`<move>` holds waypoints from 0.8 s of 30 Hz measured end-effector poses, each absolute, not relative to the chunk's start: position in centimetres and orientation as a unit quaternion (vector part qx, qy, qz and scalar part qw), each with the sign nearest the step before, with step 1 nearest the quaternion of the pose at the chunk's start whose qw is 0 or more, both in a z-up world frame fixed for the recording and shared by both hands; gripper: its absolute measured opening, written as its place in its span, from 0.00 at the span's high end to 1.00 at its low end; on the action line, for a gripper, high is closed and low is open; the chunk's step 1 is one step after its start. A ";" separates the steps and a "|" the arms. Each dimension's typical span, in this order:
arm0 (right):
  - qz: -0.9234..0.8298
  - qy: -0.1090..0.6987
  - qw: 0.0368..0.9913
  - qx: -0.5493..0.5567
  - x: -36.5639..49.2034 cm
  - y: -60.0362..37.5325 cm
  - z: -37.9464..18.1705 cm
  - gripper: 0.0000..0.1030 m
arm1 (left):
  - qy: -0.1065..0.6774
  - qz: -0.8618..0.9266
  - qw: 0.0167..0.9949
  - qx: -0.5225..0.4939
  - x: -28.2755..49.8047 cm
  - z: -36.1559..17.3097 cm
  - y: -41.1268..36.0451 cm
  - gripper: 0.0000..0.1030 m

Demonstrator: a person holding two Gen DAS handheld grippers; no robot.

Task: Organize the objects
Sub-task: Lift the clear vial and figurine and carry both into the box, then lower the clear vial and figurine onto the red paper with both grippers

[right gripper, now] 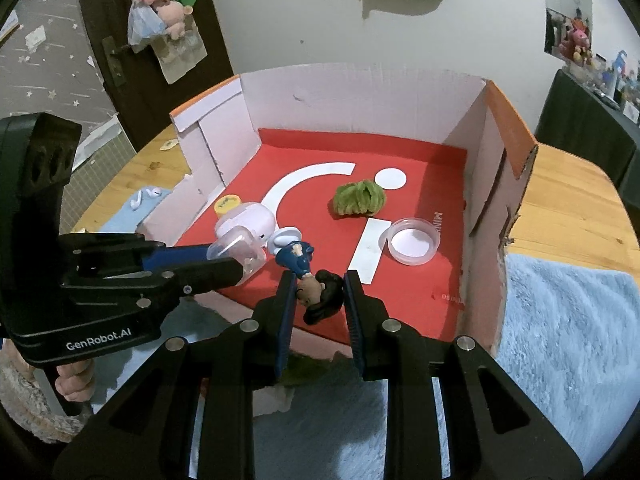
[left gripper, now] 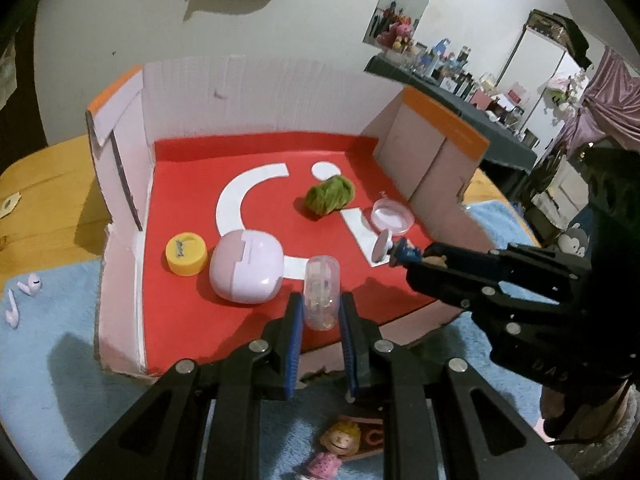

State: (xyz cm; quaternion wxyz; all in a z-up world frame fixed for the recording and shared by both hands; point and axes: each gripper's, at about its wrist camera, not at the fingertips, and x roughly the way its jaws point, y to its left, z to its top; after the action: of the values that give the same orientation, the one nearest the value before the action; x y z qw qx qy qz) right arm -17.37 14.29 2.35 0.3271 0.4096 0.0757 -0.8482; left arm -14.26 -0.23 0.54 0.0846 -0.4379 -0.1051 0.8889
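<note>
Box w/ red floor on wooden table | L gripper clamped on clear capsule, over box front edge | R gripper clamped on figurine by head, base fwd | inside: pink case, yellow cap, green scrunchie, clear lid | earbuds outside on blue mat
</note>
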 end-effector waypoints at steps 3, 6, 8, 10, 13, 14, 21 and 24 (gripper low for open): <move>-0.845 0.081 0.326 0.416 -17.9 14.0 2.0 0.78 | -0.103 0.885 0.077 -0.448 -14.8 -0.1 -0.4 0.82; -0.842 0.086 0.325 0.423 -18.4 13.7 1.5 0.78 | -0.099 0.884 0.071 -0.451 -15.1 -0.3 -0.5 0.82; -0.839 0.088 0.325 0.428 -18.7 13.5 1.2 0.78 | -0.097 0.884 0.067 -0.453 -15.5 -0.3 -0.6 0.82; -0.837 0.090 0.325 0.431 -18.9 13.3 1.0 0.78 | -0.097 0.883 0.066 -0.454 -15.8 -0.3 -0.7 0.82; -0.835 0.093 0.326 0.434 -19.1 13.0 0.7 0.78 | -0.096 0.883 0.061 -0.455 -16.2 -0.4 -0.9 0.82; -0.834 0.093 0.327 0.435 -19.2 12.9 0.6 0.78 | -0.094 0.884 0.057 -0.455 -16.4 -0.4 -0.9 0.82; -0.831 0.101 0.322 0.441 -20.0 12.6 0.1 0.78 | -0.085 0.887 0.036 -0.453 -17.2 -0.5 -1.3 0.82; -0.829 0.108 0.315 0.449 -20.4 12.4 -0.4 0.78 | -0.085 0.888 0.030 -0.451 -17.5 -0.5 -1.6 0.82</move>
State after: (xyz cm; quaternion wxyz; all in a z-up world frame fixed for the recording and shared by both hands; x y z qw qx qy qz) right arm -20.37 12.44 -0.39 0.3154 0.4491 0.1077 -0.8290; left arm -17.53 -1.62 -0.54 0.0302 -0.4506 -0.0845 0.8882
